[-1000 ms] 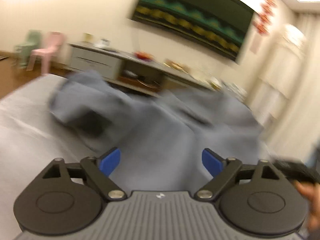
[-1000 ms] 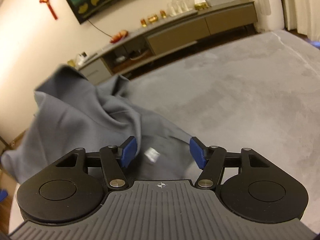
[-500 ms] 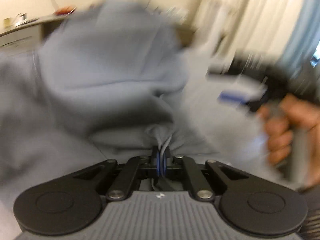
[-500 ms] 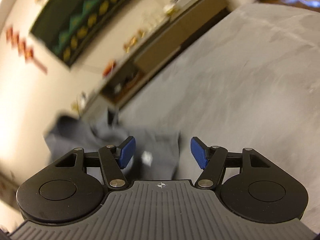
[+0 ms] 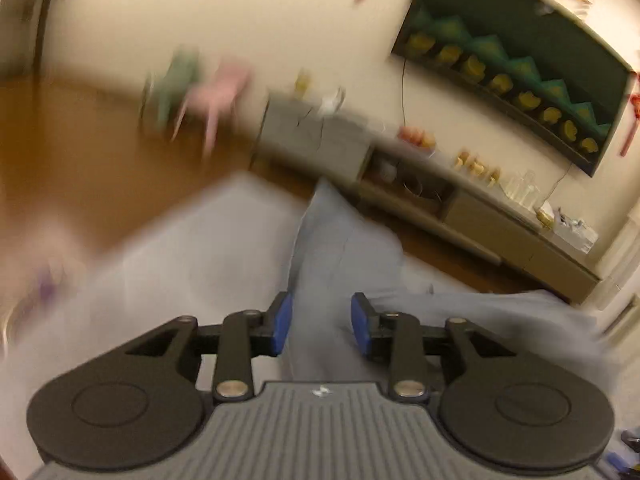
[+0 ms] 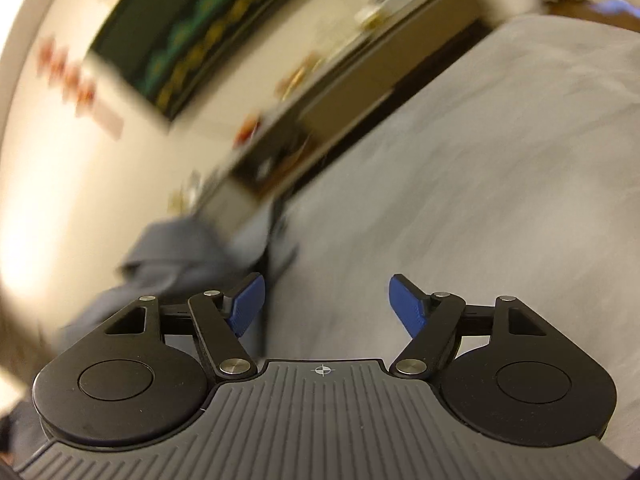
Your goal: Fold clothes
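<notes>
A grey-blue garment (image 5: 340, 240) lies crumpled on the pale grey bed (image 5: 200, 248), one fold standing up ahead of my left gripper (image 5: 321, 324). Its jaws are opening; the cloth runs through the gap between the blue pads (image 5: 282, 322), which do not pinch it. In the right wrist view the same garment (image 6: 172, 248) is bunched at the left, beyond the bed's edge line. My right gripper (image 6: 326, 304) hangs over bare bed cover (image 6: 480, 160); its jaws are opening wide with nothing between them. Both views are motion-blurred.
A long low sideboard (image 5: 460, 200) with small items runs along the far wall under a dark wall panel (image 5: 520, 52). A pink chair (image 5: 220, 96) and a green chair (image 5: 176, 76) stand on the wooden floor (image 5: 60, 152) to the left.
Half a second ago my left gripper was shut on a fold of the garment; now its jaws have parted and it has swung away and up. The right gripper's jaws have widened and it has rolled.
</notes>
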{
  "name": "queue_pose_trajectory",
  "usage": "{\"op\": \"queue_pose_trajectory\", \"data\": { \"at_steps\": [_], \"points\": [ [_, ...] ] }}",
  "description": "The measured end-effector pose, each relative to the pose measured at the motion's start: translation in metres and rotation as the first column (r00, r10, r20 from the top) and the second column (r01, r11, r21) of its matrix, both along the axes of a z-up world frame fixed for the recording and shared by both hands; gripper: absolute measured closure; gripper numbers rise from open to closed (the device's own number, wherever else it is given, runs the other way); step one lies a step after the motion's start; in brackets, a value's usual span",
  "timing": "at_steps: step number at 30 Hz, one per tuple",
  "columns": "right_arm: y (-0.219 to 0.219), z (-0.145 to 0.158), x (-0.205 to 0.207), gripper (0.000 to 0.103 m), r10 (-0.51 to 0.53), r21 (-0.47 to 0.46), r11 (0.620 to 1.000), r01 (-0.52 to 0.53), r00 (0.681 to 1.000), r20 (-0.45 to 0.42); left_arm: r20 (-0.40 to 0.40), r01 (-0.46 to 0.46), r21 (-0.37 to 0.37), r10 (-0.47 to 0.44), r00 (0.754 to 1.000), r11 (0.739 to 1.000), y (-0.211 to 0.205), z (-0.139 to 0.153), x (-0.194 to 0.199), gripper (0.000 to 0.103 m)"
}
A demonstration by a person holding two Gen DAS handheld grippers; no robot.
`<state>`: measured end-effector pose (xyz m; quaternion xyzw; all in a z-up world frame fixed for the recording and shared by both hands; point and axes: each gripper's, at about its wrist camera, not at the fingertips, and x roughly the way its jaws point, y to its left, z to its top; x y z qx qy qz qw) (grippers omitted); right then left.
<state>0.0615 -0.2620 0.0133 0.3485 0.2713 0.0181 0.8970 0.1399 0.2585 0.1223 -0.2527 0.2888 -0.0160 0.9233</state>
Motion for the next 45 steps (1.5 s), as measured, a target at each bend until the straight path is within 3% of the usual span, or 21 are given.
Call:
{"op": "queue_pose_trajectory", "data": {
  "at_steps": [2, 3, 6, 9, 11, 12, 13, 16, 19, 22, 23, 24, 25, 26, 28, 30, 32, 37, 39, 42, 45],
  "points": [
    [0.030, -0.005, 0.007, 0.034, 0.101, -0.070, 0.992, -0.102, 0.995, -0.022, -0.088, -0.044, -0.017, 0.042, 0.995, 0.999, 0.016, -0.028, -0.008, 0.041],
    [0.044, -0.007, 0.010, 0.033, 0.149, -0.104, 0.983, -0.151, 0.988, -0.031, -0.094, -0.027, -0.028, 0.024, 0.995, 0.999, 0.017, -0.032, -0.017, 0.039],
    [0.074, -0.012, 0.022, 0.029, 0.243, -0.142, 0.958, -0.248, 0.969, -0.049, -0.094, 0.118, 0.028, -0.114, 0.989, 0.993, 0.012, -0.037, -0.034, 0.030],
    [0.081, -0.013, 0.042, 0.026, 0.269, -0.070, 0.960, -0.272, 0.962, -0.047, -0.074, 0.179, 0.251, -0.166, 0.983, 0.951, -0.017, -0.038, -0.039, 0.011],
    [0.084, -0.012, 0.059, 0.024, 0.277, -0.014, 0.961, -0.278, 0.960, -0.043, -0.066, 0.173, 0.406, -0.160, 0.985, 0.897, -0.035, -0.046, -0.044, 0.006],
    [0.085, -0.012, 0.068, 0.023, 0.277, 0.012, 0.961, -0.276, 0.960, -0.041, -0.082, 0.172, 0.444, -0.151, 0.985, 0.879, -0.039, -0.053, -0.050, 0.005],
    [0.086, -0.010, 0.080, 0.021, 0.271, 0.013, 0.962, -0.271, 0.961, -0.043, -0.108, 0.188, 0.444, -0.155, 0.982, 0.876, -0.036, -0.060, -0.047, 0.004],
    [0.087, -0.006, 0.127, 0.017, 0.247, -0.019, 0.968, -0.249, 0.967, -0.068, -0.209, 0.190, 0.346, -0.121, 0.970, 0.919, -0.017, -0.083, -0.038, 0.003],
    [0.090, -0.009, 0.179, 0.016, 0.229, -0.097, 0.966, -0.238, 0.968, -0.099, -0.256, 0.147, 0.320, -0.064, 0.965, 0.936, 0.003, -0.098, -0.024, 0.003],
    [0.105, -0.022, 0.228, 0.015, 0.334, -0.122, 0.926, -0.357, 0.926, -0.179, -0.291, 0.143, 0.345, -0.040, 0.956, 0.928, 0.011, -0.107, -0.001, 0.003],
    [0.113, -0.031, 0.241, 0.017, 0.384, -0.119, 0.901, -0.417, 0.895, -0.225, -0.301, 0.133, 0.360, -0.020, 0.953, 0.924, 0.011, -0.111, 0.008, 0.004],
    [0.119, -0.035, 0.247, 0.037, 0.412, -0.122, 0.884, -0.452, 0.875, -0.256, -0.308, 0.137, 0.365, -0.020, 0.951, 0.921, 0.011, -0.114, 0.014, 0.004],
    [0.125, -0.039, 0.252, 0.073, 0.437, -0.124, 0.866, -0.484, 0.854, -0.284, -0.314, 0.153, 0.366, -0.033, 0.949, 0.918, 0.010, -0.115, 0.018, 0.004],
    [0.123, -0.037, 0.248, 0.090, 0.437, -0.120, 0.869, -0.480, 0.858, -0.268, -0.326, 0.172, 0.367, -0.046, 0.944, 0.914, 0.008, -0.118, 0.023, 0.004],
    [0.100, -0.022, 0.222, 0.103, 0.433, -0.015, 0.899, -0.438, 0.893, -0.123, -0.357, 0.210, 0.372, -0.069, 0.932, 0.904, 0.003, -0.125, 0.031, 0.004],
    [0.068, -0.001, 0.175, 0.103, 0.386, 0.041, 0.921, -0.387, 0.922, 0.034, -0.381, 0.239, 0.376, -0.086, 0.921, 0.895, -0.001, -0.132, 0.036, 0.007],
    [0.036, 0.027, 0.116, 0.103, 0.326, 0.037, 0.941, -0.335, 0.932, 0.156, -0.391, 0.257, 0.375, -0.100, 0.915, 0.891, -0.008, -0.137, 0.039, 0.008],
    [-0.016, 0.109, -0.024, 0.103, 0.147, -0.025, 0.989, -0.148, 0.927, 0.346, -0.394, 0.314, 0.336, -0.171, 0.903, 0.888, -0.033, -0.142, 0.035, 0.010],
    [-0.022, 0.106, -0.037, 0.103, 0.075, -0.059, 0.996, -0.061, 0.957, 0.282, -0.392, 0.334, 0.304, -0.203, 0.897, 0.892, -0.043, -0.144, 0.033, 0.010],
    [-0.031, 0.100, -0.057, 0.102, -0.041, -0.122, 0.990, 0.065, 0.982, 0.186, -0.376, 0.351, 0.195, -0.261, 0.889, 0.916, -0.056, -0.144, 0.030, 0.010],
    [-0.033, 0.064, -0.055, 0.084, -0.123, -0.135, 0.983, 0.125, 0.992, 0.021, -0.334, 0.345, 0.161, -0.277, 0.901, 0.925, -0.066, -0.136, 0.025, 0.009]
  ]
}}
